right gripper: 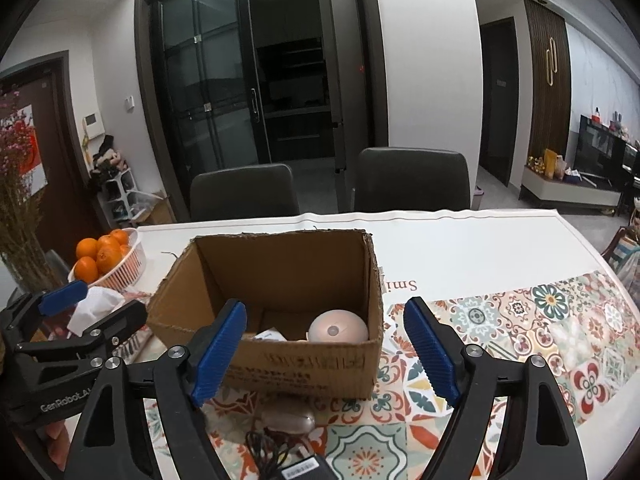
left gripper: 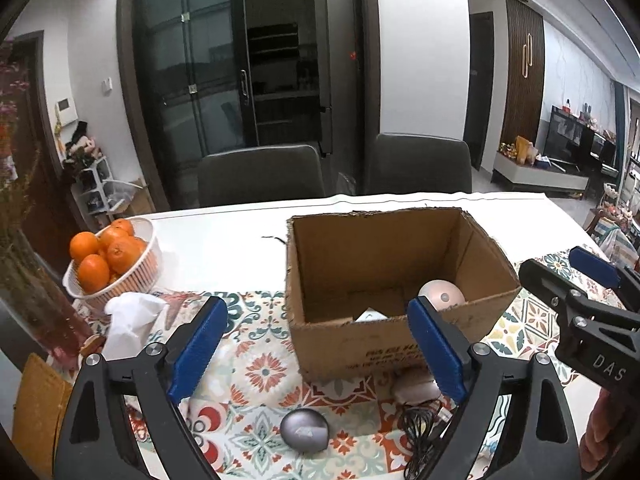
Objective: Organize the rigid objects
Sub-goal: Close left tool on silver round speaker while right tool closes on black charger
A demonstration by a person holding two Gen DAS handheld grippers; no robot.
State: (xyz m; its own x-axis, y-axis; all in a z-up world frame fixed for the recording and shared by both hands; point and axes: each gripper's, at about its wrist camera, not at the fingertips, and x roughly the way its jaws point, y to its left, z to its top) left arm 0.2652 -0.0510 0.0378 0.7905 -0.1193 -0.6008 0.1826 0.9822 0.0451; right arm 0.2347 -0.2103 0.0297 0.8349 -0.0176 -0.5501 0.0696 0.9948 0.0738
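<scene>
- At far left a white basket of oranges (left gripper: 114,268) stands on the table (left gripper: 224,248), with a crumpled tissue (left gripper: 128,320) just in front of it; both lie clear of the work
- The left gripper (left gripper: 316,344) hangs empty, its blue fingers (left gripper: 198,346) spread wide; the grey dome-shaped object (left gripper: 305,429) lies on the patterned runner (left gripper: 256,364) between and just below them, so this hand looks nearer to it
- The cardboard box (left gripper: 384,336) sits open straight ahead of both tools; a pink round object (right gripper: 338,331) and a white item (only a corner shows) already rest inside
- Against the box's near wall lies a pinkish oblong object (right gripper: 289,421), long axis across the view, with a tangled black cable (right gripper: 266,450) and adapter (right gripper: 302,472) touching it; the cable could snag a grasp
- The right gripper (right gripper: 326,354) is likewise empty and spread, above that oblong piece
</scene>
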